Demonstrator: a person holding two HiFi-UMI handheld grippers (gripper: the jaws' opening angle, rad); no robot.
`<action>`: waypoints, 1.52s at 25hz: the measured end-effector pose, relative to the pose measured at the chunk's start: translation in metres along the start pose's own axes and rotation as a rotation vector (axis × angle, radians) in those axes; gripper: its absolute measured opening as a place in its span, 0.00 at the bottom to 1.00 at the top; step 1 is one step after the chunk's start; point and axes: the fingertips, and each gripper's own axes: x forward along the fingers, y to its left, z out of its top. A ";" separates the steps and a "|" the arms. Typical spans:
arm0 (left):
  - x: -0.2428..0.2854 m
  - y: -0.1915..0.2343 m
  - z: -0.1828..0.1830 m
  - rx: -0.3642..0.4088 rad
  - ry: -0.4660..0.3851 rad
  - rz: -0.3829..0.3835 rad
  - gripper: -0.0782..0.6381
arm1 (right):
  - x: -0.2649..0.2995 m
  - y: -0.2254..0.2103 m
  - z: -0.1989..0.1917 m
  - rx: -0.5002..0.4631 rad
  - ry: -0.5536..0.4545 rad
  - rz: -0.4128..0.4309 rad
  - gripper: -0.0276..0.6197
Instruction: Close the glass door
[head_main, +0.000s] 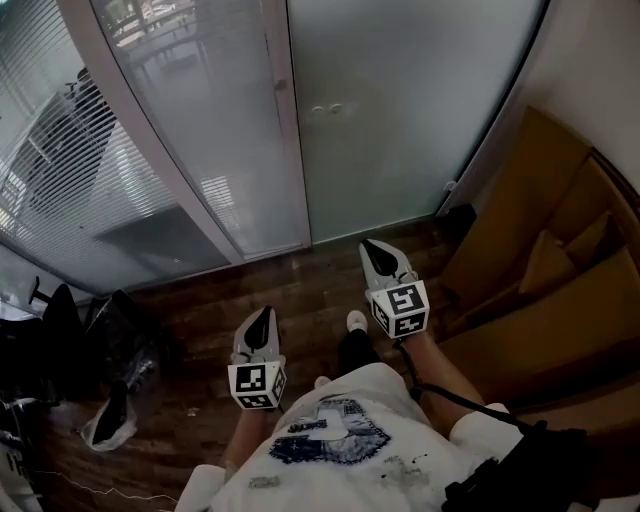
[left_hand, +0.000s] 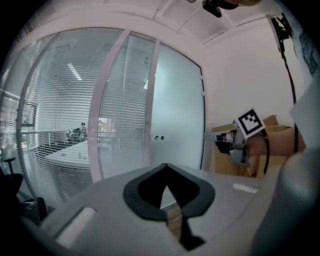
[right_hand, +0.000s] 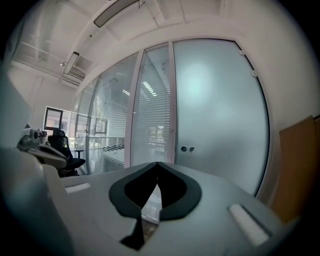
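The frosted glass door (head_main: 400, 110) stands straight ahead of the person, between a pale frame post (head_main: 288, 120) on its left and the white wall (head_main: 590, 70) on its right. Two small round fittings (head_main: 325, 108) sit near the left edge of the door. From the pictures the door looks in line with its frame, but I cannot tell if it is completely closed. The left gripper (head_main: 262, 313) is held low and nearer to the body. Its two jaws meet at the tips and there is nothing between them. The right gripper (head_main: 372, 243) is held further forward, closer to the bottom of the door but apart from it. Its jaws are also pressed together and carry nothing. Neither gripper touches the door. To the left of the post there is a glass partition (head_main: 200, 130) with slatted blinds (head_main: 80, 170) behind it. The floor (head_main: 300, 290) is of dark wood. Cardboard boxes (head_main: 540, 260) stand at the right side by the wall, and a black office chair (right_hand: 62, 145) is at the far left.
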 end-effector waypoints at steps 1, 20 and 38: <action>-0.001 -0.005 -0.003 -0.002 0.006 -0.012 0.11 | -0.011 0.000 -0.001 0.004 -0.001 -0.005 0.05; -0.028 -0.123 -0.029 0.064 0.096 -0.003 0.11 | -0.181 -0.033 -0.062 0.171 0.021 0.013 0.05; -0.124 -0.319 -0.061 0.128 0.110 -0.039 0.11 | -0.385 -0.068 -0.115 0.252 0.017 0.024 0.05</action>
